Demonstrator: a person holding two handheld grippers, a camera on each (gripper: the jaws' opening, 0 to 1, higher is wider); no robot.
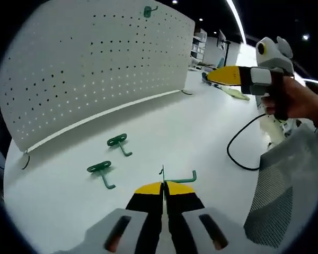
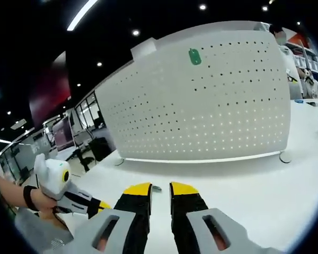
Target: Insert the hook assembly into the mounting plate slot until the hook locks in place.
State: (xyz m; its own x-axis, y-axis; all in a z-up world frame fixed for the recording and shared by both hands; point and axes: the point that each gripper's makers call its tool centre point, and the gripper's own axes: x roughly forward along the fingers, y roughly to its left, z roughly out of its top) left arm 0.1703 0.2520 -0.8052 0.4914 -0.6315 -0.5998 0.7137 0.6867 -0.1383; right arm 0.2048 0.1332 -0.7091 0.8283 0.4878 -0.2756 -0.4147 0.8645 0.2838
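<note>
A white pegboard (image 1: 90, 69) stands upright on the white table (image 1: 201, 127), with one green hook (image 1: 147, 10) mounted near its top edge; the same mounted hook (image 2: 194, 56) appears on the pegboard (image 2: 212, 106) in the right gripper view. Two loose green hooks (image 1: 118, 142) (image 1: 100, 169) lie on the table in front of the board. My left gripper (image 1: 163, 185) is shut on a third green hook (image 1: 183, 177), whose wire sticks out to the right just above the table. My right gripper (image 2: 160, 186) is open and holds nothing, facing the board from a distance.
A hand holds the right gripper (image 1: 217, 75) up at the right. A black cable (image 1: 238, 153) loops on the table beside a grey mesh chair back (image 1: 286, 185). The left gripper (image 2: 98, 205) sits low at the left. Desks and shelves stand behind.
</note>
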